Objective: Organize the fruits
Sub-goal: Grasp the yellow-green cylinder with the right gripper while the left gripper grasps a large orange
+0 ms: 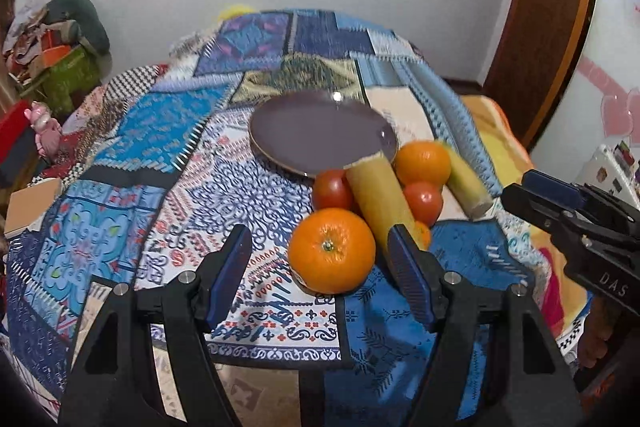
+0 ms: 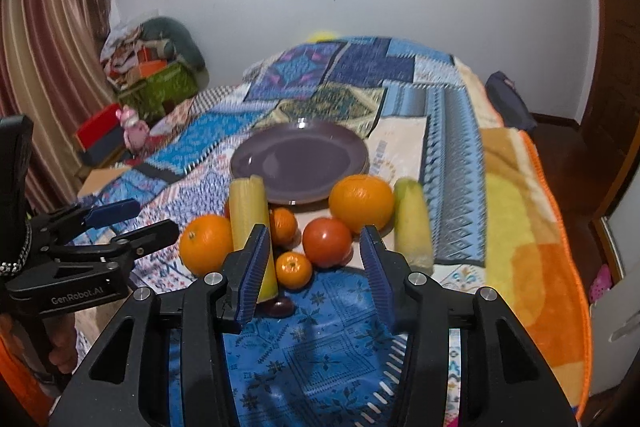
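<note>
Left gripper (image 1: 320, 263) jaws apart, empty, nearest orange (image 1: 331, 250) just ahead between fingertips. Right gripper (image 2: 314, 267) also parted, holding nothing; tomato (image 2: 327, 242) ahead. Plate (image 1: 280, 151) bare beyond pile. Centre jaws on orange, close gently, avoid nudging cane stick (image 1: 378, 203).

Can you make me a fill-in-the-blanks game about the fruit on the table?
1. The plate is coloured ____.
2. The number of fruits lying on the plate is ____.
3. The biggest round fruits, like the one nearest the left gripper, are ____.

Missing words: purple; zero; oranges
</note>
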### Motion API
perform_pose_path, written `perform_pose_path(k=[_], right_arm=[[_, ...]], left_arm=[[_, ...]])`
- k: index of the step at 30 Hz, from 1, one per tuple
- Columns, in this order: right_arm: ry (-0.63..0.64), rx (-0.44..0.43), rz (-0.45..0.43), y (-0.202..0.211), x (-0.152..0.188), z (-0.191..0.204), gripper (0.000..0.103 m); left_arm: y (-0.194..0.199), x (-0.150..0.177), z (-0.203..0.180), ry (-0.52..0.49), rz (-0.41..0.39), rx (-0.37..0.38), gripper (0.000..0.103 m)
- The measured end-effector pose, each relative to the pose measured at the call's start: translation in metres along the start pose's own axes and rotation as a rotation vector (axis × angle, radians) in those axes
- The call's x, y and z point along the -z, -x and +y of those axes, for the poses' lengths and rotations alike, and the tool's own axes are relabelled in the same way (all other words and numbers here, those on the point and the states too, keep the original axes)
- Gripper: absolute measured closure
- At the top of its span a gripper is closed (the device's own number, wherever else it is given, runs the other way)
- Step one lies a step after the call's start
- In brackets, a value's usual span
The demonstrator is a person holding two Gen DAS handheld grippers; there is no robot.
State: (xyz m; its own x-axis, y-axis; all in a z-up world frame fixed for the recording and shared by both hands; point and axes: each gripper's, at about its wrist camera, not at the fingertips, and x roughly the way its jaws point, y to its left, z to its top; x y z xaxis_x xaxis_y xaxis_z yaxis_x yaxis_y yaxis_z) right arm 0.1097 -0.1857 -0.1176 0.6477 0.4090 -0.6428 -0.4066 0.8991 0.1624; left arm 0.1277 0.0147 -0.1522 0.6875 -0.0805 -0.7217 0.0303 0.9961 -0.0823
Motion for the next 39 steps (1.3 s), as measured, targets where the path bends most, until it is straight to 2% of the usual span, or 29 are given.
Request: perform_pose_path(k=[7, 10, 15, 20, 21, 22, 29, 39], right_arm=[[0.002, -0.021, 0.05, -0.018, 0.0, -0.003, 0.059], [-0.008, -0.032, 0.068, -0.024, 0.001, -0.006, 0.059], [-0.017, -0.052, 0.093, -0.032, 0.001, -0.009, 0.059], [-0.008, -0.072, 0.117, -0.039, 0.002, -0.005, 0.059], [-0.006, -0.077, 0.122, -0.041, 0.002, -0.005, 0.059], [-0.005, -0.083, 0.128, -0.043, 0.002, -0.003, 0.059], [0.011, -0.115, 0.154, -0.052, 0.002, 0.008, 0.059], [0.042, -0.139, 0.204, -0.075, -0.001, 0.027, 0.059]], left_arm=[[-0.038, 0.003, 0.003, 0.009, 0.1, 0.013, 0.032], [-0.047, 0.004, 0.008, 0.04, 0.124, 0.04, 0.027], [-0.058, 0.005, 0.008, 0.056, 0.147, 0.065, 0.025], [-0.069, 0.004, 0.007, 0.06, 0.157, 0.063, 0.025], [-0.07, 0.004, 0.007, 0.059, 0.16, 0.072, 0.028], [-0.071, 0.005, 0.007, 0.059, 0.164, 0.091, 0.037], [-0.063, 0.007, 0.008, 0.04, 0.153, 0.085, 0.037], [-0.048, 0.013, 0.04, 0.068, 0.13, 0.027, 0.037]])
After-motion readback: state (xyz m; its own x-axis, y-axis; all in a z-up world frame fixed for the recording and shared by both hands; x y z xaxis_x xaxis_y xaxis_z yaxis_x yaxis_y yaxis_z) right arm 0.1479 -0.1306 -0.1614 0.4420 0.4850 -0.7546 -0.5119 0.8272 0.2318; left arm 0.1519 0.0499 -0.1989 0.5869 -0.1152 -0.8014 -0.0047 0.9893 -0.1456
